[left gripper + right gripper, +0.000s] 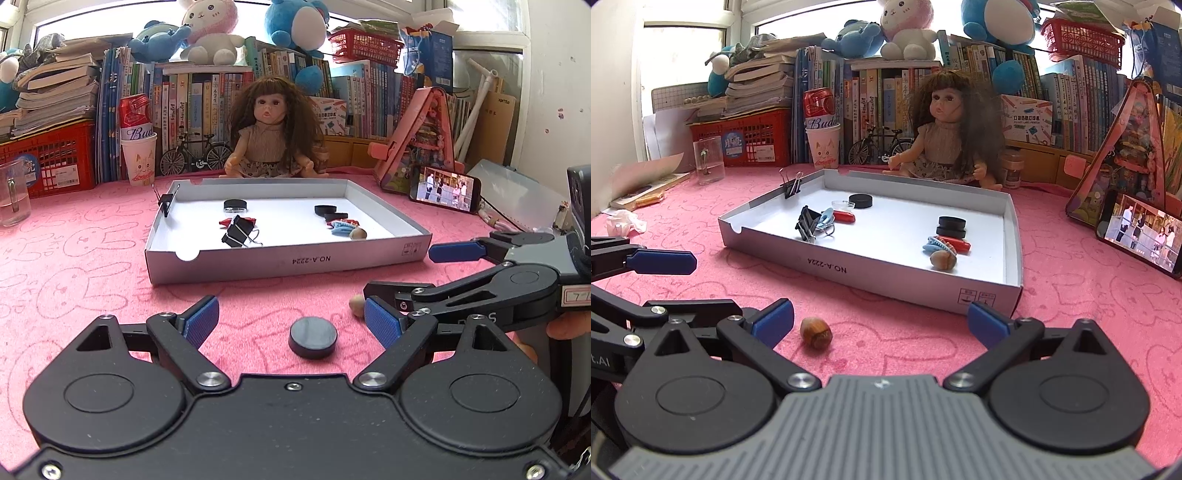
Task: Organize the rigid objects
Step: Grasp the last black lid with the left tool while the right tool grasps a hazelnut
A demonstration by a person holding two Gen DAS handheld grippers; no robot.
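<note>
A black round puck (313,337) lies on the pink cloth between the wide-apart blue pads of my left gripper (291,323), which is open and not touching it. A brown hazelnut (816,332) lies just right of the left pad of my right gripper (881,325), also open. That nut (357,305) peeks out beside the right gripper (402,277) in the left wrist view. Beyond stands a white shallow box (258,264) (879,275) holding black pucks (952,226), binder clips (239,232), red and blue pieces and another nut (943,260).
A doll (271,136) sits behind the box before rows of books. A paper cup with a red can (138,155) and a clear cup (708,159) stand at the left. A lit phone (445,188) (1141,232) leans at the right. A binder clip (791,186) grips the box's far-left rim.
</note>
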